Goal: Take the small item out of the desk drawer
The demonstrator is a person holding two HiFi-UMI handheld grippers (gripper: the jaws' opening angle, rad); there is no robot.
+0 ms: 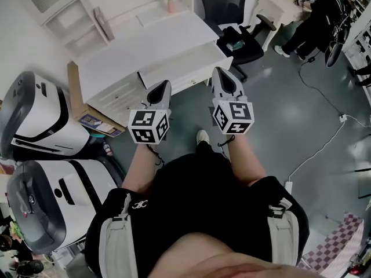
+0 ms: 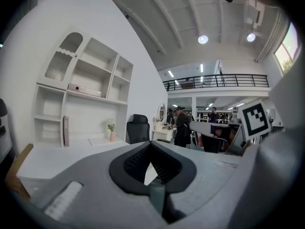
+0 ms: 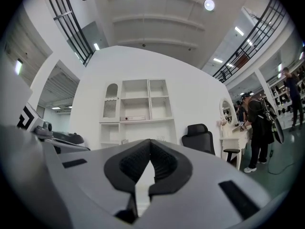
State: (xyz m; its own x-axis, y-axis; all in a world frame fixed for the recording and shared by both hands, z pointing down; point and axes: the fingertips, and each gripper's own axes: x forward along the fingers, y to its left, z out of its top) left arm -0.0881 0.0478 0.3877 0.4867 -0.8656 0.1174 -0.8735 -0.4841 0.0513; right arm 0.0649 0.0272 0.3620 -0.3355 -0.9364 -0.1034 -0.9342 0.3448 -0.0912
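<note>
Against the wall stands white desk (image 1: 145, 45) with shelf unit (image 1: 75, 7) on top and black office chair (image 1: 232, 16) at its right end. Under the desk top, desk drawer (image 1: 174, 75) appears closed, front flush. Before the desk front, left gripper (image 1: 166, 84) and right gripper (image 1: 218, 71) are held side by side, apart, touching nothing. Both pairs of jaws are clenched together with nothing between them. Location of small item cannot be told: no view shows it
</note>
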